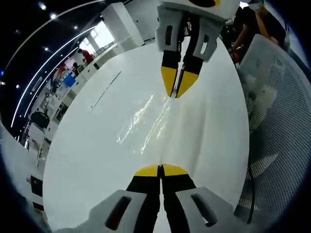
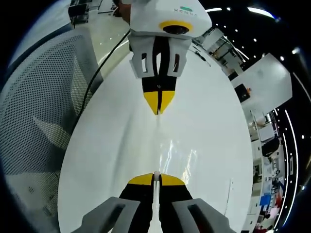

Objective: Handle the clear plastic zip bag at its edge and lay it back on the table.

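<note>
Clear zip bag hangs stretched above the white bench, each end pinched by a hand-held gripper: left, right. Edge grasp done; laying it down remains.

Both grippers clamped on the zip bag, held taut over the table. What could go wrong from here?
1. The clear zip bag is stretched between the left gripper and the right gripper, each pinching only an edge; the slick film may slip out of one.
2. If one releases first, the bag would likely fold or land crumpled on the white table.
3. The bag is nearly invisible against the table, shown mostly by glare, so judging flatness is hard.
</note>
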`<state>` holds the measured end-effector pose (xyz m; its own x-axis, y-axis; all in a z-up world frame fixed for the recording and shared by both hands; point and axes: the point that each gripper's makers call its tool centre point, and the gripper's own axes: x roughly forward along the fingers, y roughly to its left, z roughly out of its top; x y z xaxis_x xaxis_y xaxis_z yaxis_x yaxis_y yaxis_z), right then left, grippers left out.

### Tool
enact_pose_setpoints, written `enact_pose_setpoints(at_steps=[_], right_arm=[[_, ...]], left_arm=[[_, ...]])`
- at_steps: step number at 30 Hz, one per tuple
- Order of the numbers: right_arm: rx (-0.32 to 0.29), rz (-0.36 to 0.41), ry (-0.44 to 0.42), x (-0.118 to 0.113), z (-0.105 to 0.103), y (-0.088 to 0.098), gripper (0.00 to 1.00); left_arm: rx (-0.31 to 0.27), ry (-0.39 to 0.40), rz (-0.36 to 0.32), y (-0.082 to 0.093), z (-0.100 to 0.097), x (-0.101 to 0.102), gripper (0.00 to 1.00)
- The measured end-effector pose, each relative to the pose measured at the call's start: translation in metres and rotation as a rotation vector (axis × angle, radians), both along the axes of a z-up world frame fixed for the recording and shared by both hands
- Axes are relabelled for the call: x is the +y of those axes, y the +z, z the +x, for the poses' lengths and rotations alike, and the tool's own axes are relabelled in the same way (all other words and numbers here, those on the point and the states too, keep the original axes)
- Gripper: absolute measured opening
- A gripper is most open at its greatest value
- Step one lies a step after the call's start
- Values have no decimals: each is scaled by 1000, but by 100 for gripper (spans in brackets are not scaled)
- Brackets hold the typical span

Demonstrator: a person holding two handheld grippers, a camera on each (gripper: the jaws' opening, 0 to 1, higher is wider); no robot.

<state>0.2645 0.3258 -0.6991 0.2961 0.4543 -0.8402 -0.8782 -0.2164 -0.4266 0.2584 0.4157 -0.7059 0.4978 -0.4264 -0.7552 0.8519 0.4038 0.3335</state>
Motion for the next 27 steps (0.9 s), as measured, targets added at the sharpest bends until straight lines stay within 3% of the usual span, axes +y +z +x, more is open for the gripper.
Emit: enact_pose_setpoints(at_steps=[27], right_arm=[[-1,-15,-22,-15,1,0,0]], left_arm=[[7,25,11,-8,5,13,0]])
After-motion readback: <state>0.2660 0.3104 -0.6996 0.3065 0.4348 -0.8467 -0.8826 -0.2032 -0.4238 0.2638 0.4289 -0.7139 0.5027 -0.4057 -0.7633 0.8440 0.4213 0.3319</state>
